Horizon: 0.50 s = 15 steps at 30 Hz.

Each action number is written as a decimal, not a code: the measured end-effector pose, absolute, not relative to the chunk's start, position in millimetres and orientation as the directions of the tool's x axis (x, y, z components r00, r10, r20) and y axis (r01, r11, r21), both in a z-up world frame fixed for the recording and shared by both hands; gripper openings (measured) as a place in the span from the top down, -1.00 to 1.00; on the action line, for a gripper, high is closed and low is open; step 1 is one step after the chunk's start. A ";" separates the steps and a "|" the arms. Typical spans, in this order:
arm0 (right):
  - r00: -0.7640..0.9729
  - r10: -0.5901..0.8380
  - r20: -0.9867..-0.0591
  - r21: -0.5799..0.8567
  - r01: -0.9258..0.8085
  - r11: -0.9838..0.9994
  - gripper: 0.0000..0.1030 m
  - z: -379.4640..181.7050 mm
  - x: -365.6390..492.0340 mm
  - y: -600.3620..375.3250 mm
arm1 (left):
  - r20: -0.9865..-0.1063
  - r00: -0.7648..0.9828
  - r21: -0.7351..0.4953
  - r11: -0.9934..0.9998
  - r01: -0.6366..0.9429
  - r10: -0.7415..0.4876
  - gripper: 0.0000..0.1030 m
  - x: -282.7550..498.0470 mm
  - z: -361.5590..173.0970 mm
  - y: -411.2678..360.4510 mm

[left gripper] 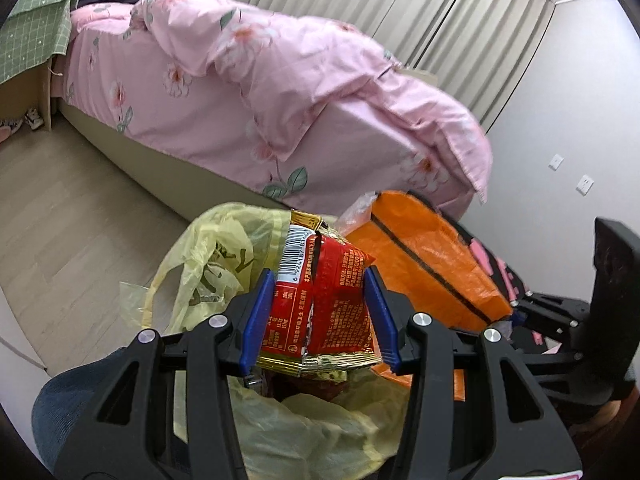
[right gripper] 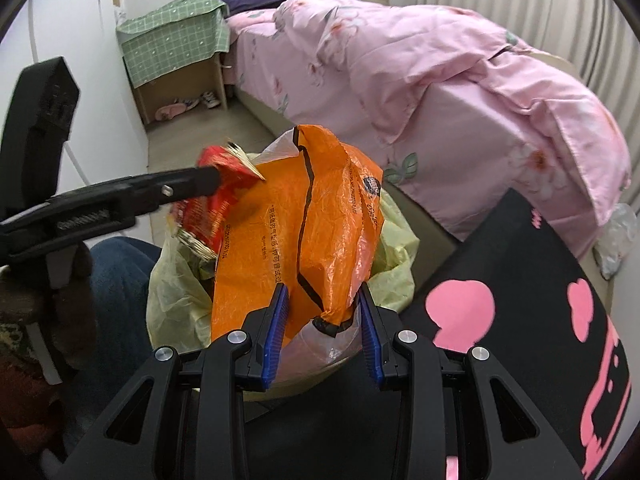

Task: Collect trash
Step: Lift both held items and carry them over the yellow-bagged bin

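Observation:
My left gripper [left gripper: 320, 316] is shut on a red and gold snack wrapper [left gripper: 324, 300] and holds it over the open yellow trash bag [left gripper: 208, 264]. My right gripper [right gripper: 323, 332] is shut on an orange plastic wrapper [right gripper: 280, 232], held upright over the same yellow bag [right gripper: 176, 292]. In the right wrist view the left gripper [right gripper: 216, 178] comes in from the left with the red wrapper [right gripper: 204, 208]. In the left wrist view the orange wrapper [left gripper: 428, 264] and the right gripper's black body show at the right.
A bed with a pink floral duvet [left gripper: 280, 92] stands close behind the bag. A black cloth with pink shapes [right gripper: 532, 320] lies at the right. A nightstand under a green cloth [right gripper: 176, 48] stands by the far wall. A person's jeans-clad leg [right gripper: 116, 280] is left of the bag.

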State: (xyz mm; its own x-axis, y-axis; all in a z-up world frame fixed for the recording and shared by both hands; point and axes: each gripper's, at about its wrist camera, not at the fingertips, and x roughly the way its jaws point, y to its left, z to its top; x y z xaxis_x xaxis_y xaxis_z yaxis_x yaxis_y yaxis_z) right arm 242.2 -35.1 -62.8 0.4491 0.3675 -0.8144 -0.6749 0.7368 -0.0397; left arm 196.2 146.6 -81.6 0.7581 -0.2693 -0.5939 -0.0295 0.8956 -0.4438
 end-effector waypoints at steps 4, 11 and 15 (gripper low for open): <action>0.396 0.389 -0.831 0.012 -0.688 0.726 0.36 -74.9 260.0 -33.9 | -0.636 0.719 -0.454 0.889 -0.056 -0.280 0.15 212.7 -100.9 144.8; 0.291 0.391 -0.873 0.069 -0.720 0.690 0.35 -103.5 290.6 -22.4 | -0.743 0.633 -0.358 0.928 -0.103 -0.216 0.15 232.1 -125.3 134.5; 0.276 0.379 -0.883 0.061 -0.733 0.677 0.35 -110.6 296.0 -19.4 | -0.763 0.614 -0.343 0.932 -0.119 -0.202 0.15 235.5 -130.9 136.2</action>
State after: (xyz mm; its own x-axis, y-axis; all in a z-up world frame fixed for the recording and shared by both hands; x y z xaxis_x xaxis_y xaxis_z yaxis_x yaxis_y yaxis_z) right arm 296.0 -19.4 -110.6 0.2762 0.3785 -0.8834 -0.7334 0.6770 0.0608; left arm 235.5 136.2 -130.9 0.6141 -0.2025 -0.7628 -0.1191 0.9317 -0.3432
